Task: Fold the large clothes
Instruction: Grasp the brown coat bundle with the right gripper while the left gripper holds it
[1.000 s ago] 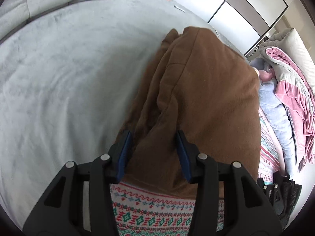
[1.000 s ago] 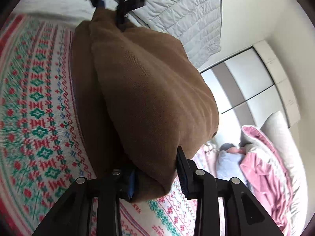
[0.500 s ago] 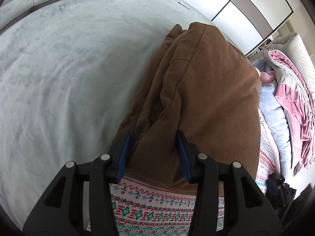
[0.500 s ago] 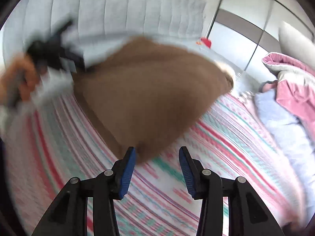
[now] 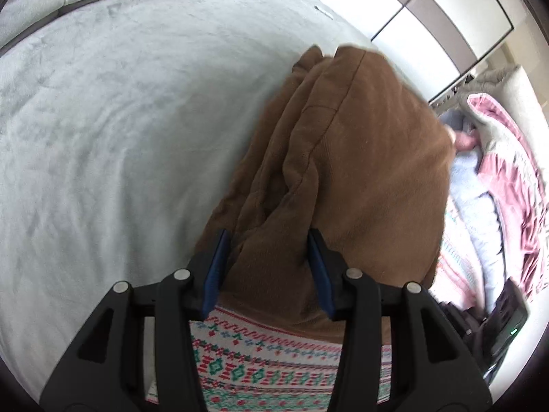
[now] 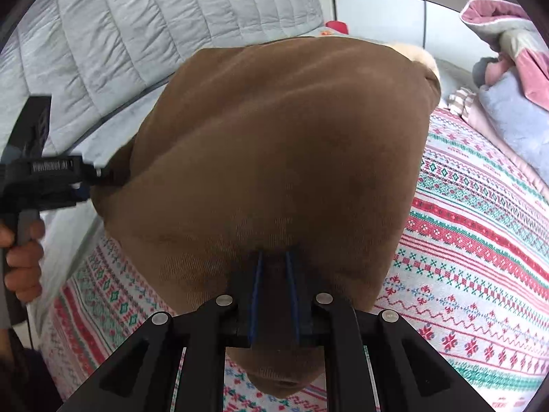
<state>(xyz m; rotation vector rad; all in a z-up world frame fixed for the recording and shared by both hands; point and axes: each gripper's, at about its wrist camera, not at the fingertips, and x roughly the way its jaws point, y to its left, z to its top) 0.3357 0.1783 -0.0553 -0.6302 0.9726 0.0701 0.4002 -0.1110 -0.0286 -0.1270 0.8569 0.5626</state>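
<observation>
A bed fills both views, covered by a pale grey plush blanket (image 5: 113, 130) on its left part and a patterned knit spread (image 6: 480, 240) with red, green and white bands on the near and right part. One brown garment (image 5: 353, 171) lies bunched on the bed, straddling the edge where the two covers meet, with several thick folds running along its left side.

The left gripper (image 5: 267, 267) has its blue-lined jaws apart, with a wad of the brown cloth sitting between them; whether they press on it I cannot tell. In the right wrist view the same gripper (image 6: 68, 178) shows at the garment's far left corner, held by a bare hand (image 6: 22, 257). The right gripper (image 6: 273, 295) has its jaws drawn nearly together, clamped on the garment's near edge, and the cloth bulges up over them.

Beyond the garment lies one quilted grey duvet (image 6: 154, 34) at the far side, and at the right one heap of pink and pale blue bedding (image 5: 497, 178). White wardrobe doors (image 5: 429, 10) stand behind.
</observation>
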